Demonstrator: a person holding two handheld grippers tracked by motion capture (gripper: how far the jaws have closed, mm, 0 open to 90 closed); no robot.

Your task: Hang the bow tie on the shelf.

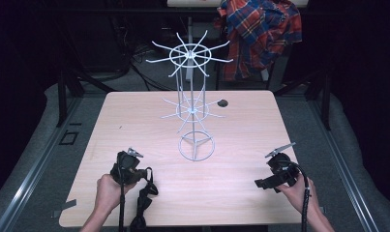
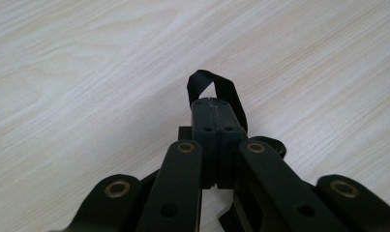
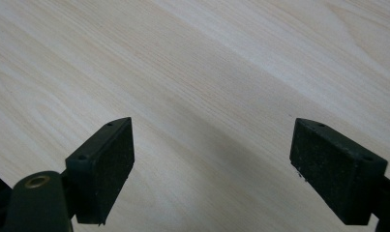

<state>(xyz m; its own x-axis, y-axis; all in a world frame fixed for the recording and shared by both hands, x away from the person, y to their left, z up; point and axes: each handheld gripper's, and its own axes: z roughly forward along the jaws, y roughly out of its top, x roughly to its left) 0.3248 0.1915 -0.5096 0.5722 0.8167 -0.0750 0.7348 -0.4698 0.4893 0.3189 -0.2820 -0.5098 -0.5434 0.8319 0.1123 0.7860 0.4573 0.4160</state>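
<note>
Black strap (image 2: 217,89), flat woven band, loops up past the tip of the left tool (image 2: 215,108), whose jaws are clamped tight on it; its lower run is cut off behind the linkage arms. High view shows more: strap (image 1: 143,200) hangs from left tool (image 1: 146,175) at the worktop's (image 1: 241,121) near-left edge, w/ its tail off-frame. Right tool (image 1: 259,183), matte black, hovers near-right over pale woodgrain, jaws spread wide, nothing btwn rough pads (image 3: 110,159). White wire hook stand (image 1: 192,104) sits mid-worktop, well apart.
</note>
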